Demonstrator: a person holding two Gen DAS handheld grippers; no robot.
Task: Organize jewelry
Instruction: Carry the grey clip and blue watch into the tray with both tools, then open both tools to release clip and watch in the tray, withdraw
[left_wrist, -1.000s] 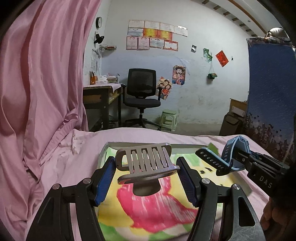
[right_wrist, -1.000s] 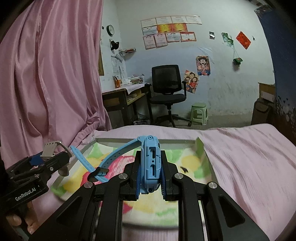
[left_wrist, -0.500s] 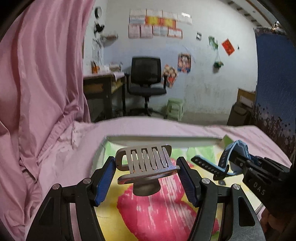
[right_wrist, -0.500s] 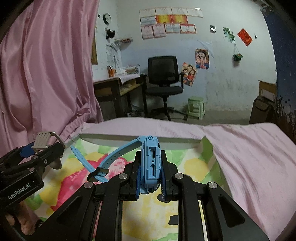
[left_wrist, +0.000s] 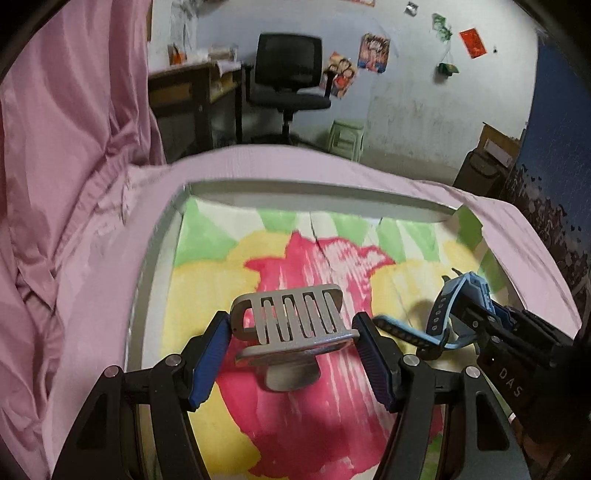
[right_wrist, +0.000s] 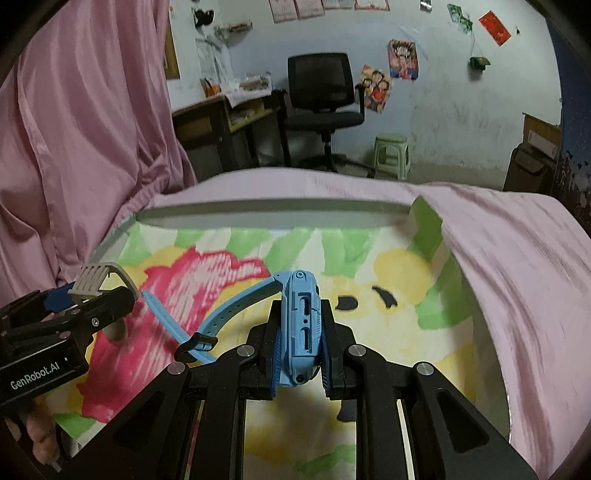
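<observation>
jaws of left gripper (left_wrist: 291, 343) clamped across a grey slotted clip (left_wrist: 291, 325), stiff and light, over the flowered tray (left_wrist: 155, 258); right gripper (right_wrist: 300, 345) pinched narrow on a blue watch (right_wrist: 300, 314) case, strap soft and dangling, best taken by the hard case.

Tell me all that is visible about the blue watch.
The blue watch looks like plastic, with a thick case and a perforated rubbery strap fastened into a loop by a dark keeper. The right gripper is shut on the case, edge-on, side slots facing the camera. It hangs above the colourful tray, strap trailing left.
</observation>
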